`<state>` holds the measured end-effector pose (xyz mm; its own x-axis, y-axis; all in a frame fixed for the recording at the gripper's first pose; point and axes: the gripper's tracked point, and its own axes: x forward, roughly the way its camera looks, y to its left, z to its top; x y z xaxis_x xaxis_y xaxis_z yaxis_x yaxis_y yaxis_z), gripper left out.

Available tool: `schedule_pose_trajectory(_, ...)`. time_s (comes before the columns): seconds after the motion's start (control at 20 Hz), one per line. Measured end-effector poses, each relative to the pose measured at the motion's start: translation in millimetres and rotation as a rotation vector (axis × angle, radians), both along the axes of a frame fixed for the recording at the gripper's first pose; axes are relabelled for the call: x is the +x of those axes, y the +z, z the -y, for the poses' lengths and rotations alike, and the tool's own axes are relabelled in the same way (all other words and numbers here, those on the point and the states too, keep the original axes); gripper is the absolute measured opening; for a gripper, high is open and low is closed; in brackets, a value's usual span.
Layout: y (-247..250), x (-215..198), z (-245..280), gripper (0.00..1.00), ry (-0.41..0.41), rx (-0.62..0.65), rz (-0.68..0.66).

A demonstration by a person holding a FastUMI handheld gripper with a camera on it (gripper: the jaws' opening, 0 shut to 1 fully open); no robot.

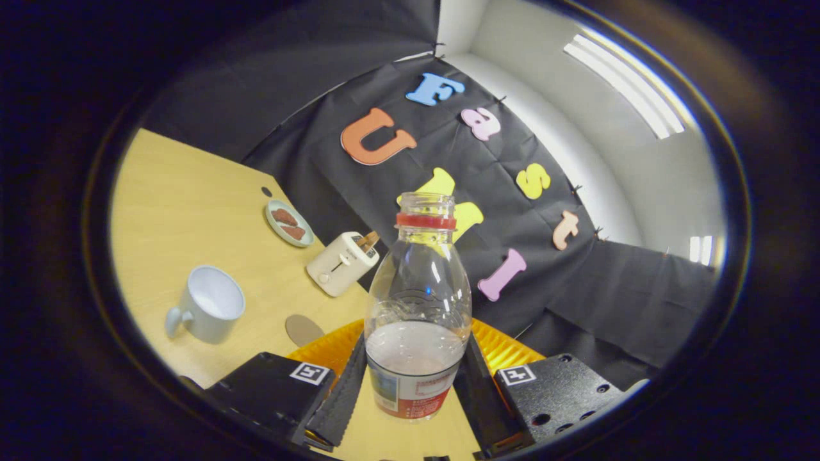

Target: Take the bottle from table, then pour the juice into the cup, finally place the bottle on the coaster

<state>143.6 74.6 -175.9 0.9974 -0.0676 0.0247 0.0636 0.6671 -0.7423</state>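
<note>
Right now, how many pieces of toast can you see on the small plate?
2. Both pieces of toast lie side by side on the small plate, past the toaster, well beyond the gripper, which is shut on the bottle. None looks hidden.

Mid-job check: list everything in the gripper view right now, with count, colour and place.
bottle: one, clear with red neck ring, uncapped, part full, between the fingers
cup: one, white, on the table beyond the fingers
coaster: one, tan, between cup and toaster
toaster: one, cream, near the table's far edge
plate: one, pale, holding brown pieces, beyond the toaster
orange dish: one, ridged, behind the bottle
table: one, light wood
gripper: one, fingers shut on the bottle
</note>
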Motion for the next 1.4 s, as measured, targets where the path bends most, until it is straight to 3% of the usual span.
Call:
schedule_pose_trajectory(0.2,13,9,-5,0.81,0.021,0.181,0.026)
schedule_pose_trajectory(0.8,34,65,-24,0.81,0.117,0.499,0.015)
schedule_pose_trajectory(1.05,32,98,-28,0.81,0.118,0.511,-0.004)
schedule_pose_trajectory(1.4,-11,146,-28,0.81,0.13,0.568,-0.059)
